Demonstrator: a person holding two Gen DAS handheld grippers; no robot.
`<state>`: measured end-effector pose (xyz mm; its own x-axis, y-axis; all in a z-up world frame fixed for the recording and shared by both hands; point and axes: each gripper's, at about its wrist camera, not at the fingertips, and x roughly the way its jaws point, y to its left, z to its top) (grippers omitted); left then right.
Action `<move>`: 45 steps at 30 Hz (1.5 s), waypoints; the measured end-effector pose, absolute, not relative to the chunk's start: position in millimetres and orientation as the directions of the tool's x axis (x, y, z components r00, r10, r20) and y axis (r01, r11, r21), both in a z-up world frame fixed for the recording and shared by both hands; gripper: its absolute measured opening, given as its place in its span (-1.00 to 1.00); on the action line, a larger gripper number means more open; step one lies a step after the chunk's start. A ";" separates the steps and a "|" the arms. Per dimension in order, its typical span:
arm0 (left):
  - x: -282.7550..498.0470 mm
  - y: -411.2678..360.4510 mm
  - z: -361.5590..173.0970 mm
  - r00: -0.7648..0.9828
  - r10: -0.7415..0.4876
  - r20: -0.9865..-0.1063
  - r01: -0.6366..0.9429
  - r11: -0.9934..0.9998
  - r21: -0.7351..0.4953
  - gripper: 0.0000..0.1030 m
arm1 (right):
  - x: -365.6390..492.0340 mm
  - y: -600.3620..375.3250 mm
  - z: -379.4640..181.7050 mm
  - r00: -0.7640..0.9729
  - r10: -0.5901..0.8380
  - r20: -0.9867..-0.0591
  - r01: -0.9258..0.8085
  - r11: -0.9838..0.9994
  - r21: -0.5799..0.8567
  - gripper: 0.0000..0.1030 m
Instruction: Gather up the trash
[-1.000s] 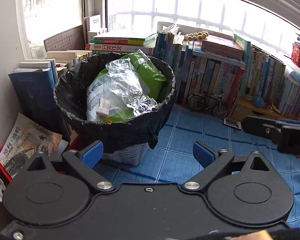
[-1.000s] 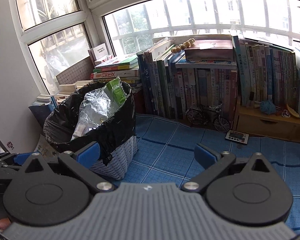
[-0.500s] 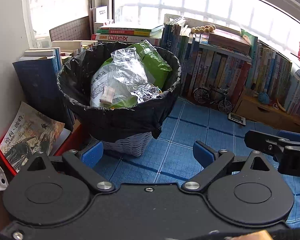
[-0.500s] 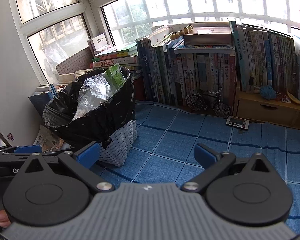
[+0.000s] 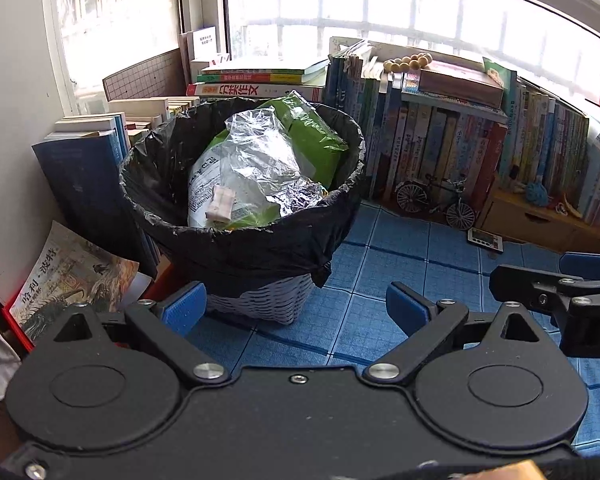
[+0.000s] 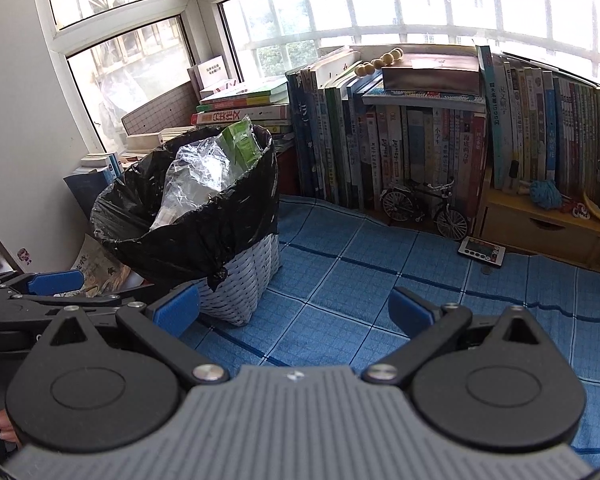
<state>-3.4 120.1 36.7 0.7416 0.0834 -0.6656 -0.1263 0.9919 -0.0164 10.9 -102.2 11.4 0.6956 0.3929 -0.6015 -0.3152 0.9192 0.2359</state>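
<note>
Both the left gripper point(image 5: 292, 306) and right gripper point(image 6: 294, 310) are wide open and empty, just in front of the white woven bin with its black plastic bag point(image 5: 260, 248), maybe to grab the bag's edge.

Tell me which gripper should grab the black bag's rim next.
Left, probably. The left gripper faces the trash bin head-on, open jaws just short of the black bag. The right gripper, also open, sits off to the bin's side.

Bright barred windows point(image 6: 380, 12); rows of books point(image 6: 440, 148) beneath; blue checked mat point(image 6: 380, 280) on the floor.
</note>
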 end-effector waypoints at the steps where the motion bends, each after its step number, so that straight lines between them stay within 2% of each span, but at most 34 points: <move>1: -3.3 120.5 36.7 0.740 0.082 -0.667 -0.130 0.991 -0.021 0.87 | 11.0 -101.8 11.7 0.694 0.396 -0.601 -0.319 0.918 0.236 1.00; 19: 1.7 128.9 32.7 0.700 0.060 -0.711 -0.156 0.985 -0.071 0.87 | 11.1 -94.2 15.1 0.684 0.410 -0.603 -0.376 0.907 0.189 1.00; 45: 4.6 129.8 31.1 0.690 0.063 -0.721 -0.164 0.984 -0.071 0.87 | 13.1 -92.5 15.8 0.682 0.414 -0.603 -0.383 0.905 0.187 1.00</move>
<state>4.6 129.8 31.1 0.6898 0.0632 -0.7213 -0.1643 0.9839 -0.0709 13.1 -92.5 15.8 0.6818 0.4136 -0.6034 -0.3832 0.9045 0.1871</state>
